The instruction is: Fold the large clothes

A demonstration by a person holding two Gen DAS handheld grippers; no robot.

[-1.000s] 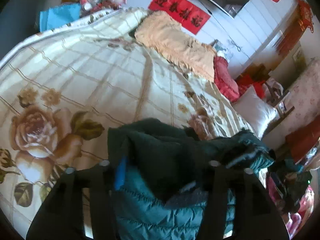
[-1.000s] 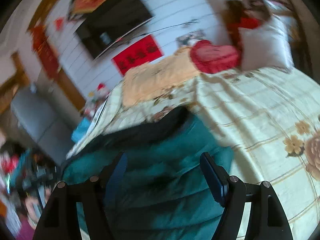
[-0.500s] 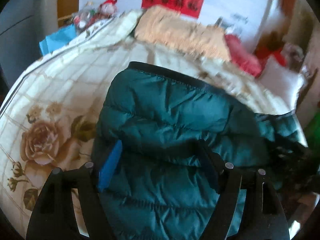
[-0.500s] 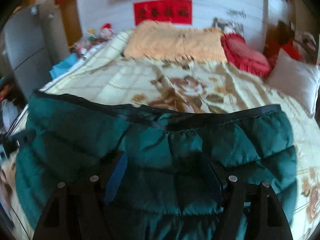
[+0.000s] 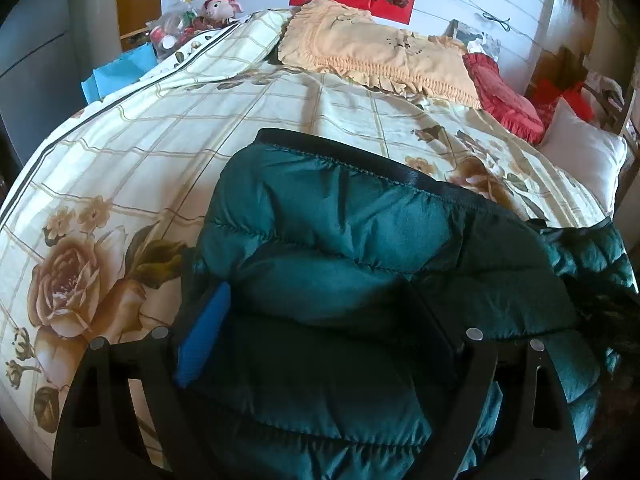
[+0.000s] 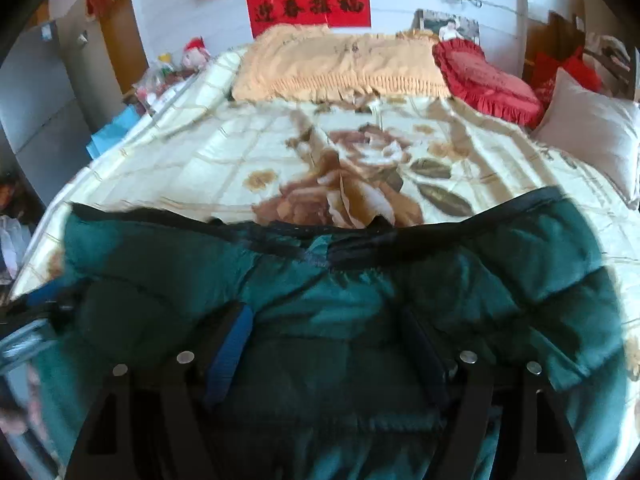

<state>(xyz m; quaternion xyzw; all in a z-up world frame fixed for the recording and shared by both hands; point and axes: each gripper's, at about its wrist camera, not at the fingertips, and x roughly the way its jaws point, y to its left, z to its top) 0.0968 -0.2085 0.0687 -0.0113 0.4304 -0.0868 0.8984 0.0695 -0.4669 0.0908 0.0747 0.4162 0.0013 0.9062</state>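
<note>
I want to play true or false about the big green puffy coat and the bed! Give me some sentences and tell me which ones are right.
1. The puffy coat is dark green with a black band along its far edge. True.
2. The coat hangs on a hook on the wall. False: it lies spread on the flowered bedspread.
3. A red banner with black writing is on the wall behind the bed. True.
4. The frilly cushion beside the white pillow is blue. False: it is red.
5. The left claw has coat fabric bulging between its fingers. True.
6. The right claw is pointing at the floor. False: it points along the bed, over the coat.
</note>
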